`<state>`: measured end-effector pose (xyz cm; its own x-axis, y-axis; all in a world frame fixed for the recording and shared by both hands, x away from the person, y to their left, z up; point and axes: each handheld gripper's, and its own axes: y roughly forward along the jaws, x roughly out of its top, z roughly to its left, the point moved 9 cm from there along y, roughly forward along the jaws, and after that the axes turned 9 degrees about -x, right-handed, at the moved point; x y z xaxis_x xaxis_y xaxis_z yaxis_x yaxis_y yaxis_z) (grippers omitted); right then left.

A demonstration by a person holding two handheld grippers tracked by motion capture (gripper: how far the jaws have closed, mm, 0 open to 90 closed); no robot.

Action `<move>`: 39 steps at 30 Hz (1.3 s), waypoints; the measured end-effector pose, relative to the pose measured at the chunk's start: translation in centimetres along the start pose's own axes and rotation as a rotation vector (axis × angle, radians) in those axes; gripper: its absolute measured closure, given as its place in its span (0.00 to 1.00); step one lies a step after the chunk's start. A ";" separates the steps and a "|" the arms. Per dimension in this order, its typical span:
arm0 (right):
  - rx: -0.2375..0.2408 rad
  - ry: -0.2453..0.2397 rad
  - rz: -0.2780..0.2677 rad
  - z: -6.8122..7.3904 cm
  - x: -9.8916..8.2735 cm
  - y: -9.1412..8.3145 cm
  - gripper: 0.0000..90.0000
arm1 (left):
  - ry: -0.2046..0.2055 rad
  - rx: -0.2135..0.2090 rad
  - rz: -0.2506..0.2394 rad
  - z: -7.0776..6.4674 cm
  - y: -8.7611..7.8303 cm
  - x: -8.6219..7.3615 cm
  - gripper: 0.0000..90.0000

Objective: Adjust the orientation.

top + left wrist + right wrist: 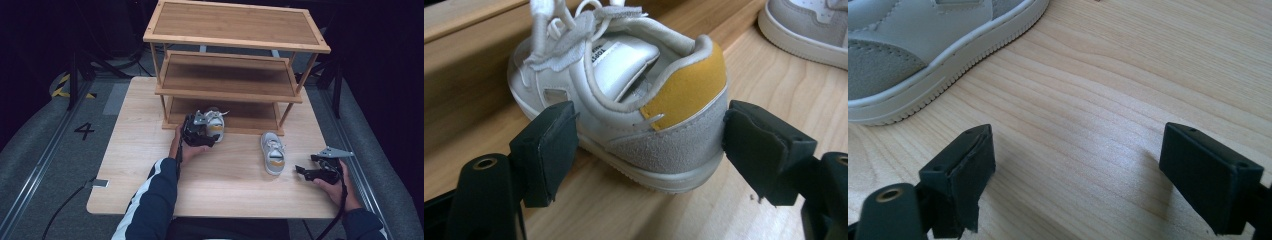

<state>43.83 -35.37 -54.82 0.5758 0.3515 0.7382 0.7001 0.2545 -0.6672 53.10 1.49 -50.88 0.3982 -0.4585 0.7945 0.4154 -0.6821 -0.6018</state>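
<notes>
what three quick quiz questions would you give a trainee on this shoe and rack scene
1. True or false: the left gripper has its jaws around the heel of the shoe with the yellow heel tab.
2. Where does the second shoe lie? A) on the top shelf B) on the table C) on the floor
3. What is between the right gripper jaws?

Key
1. True; the pads sit at its sides, with a slight gap at the right one.
2. B, on the table, right of the first shoe, in front of the wooden rack.
3. Nothing, only bare table.
</notes>
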 end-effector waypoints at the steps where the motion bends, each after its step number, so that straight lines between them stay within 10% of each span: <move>1: 0.000 0.000 0.000 0.0 0.0 0.0 0.17 | 0.018 0.023 0.005 0.2 0.1 0.2 0.27; 19: 0.000 0.000 0.000 0.0 0.0 0.0 0.17 | -0.004 0.137 0.057 4.0 2.2 2.2 0.32; 20: 0.001 0.000 0.000 0.0 0.0 0.0 0.17 | 0.070 0.112 0.090 4.5 2.0 2.3 0.32; 31: 0.001 0.000 0.000 0.0 0.0 0.0 0.17 | 0.085 0.128 0.090 5.5 2.7 2.6 0.30; 34: 0.001 0.000 -0.001 0.0 0.0 0.0 0.17 | 0.080 0.135 0.086 5.8 2.7 2.5 0.32; 35: 0.001 -0.001 0.000 0.0 0.0 0.0 0.17 | -0.008 0.110 0.046 5.1 3.1 2.4 0.32; 36: 0.001 -0.002 0.000 0.0 0.0 0.0 0.17 | -0.007 0.107 0.052 5.1 3.0 2.2 0.33; 37: 0.000 -0.004 0.000 0.0 0.0 0.0 0.17 | 0.060 0.125 0.081 5.8 2.7 2.1 0.32; 39: 0.000 -0.003 0.001 0.0 0.0 0.0 0.17 | 0.066 0.122 0.085 5.8 2.6 2.0 0.32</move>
<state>43.78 -35.39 -54.83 0.5748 0.3546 0.7375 0.6996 0.2544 -0.6677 59.72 2.12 -51.31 0.3828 -0.5511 0.7415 0.4803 -0.5669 -0.6693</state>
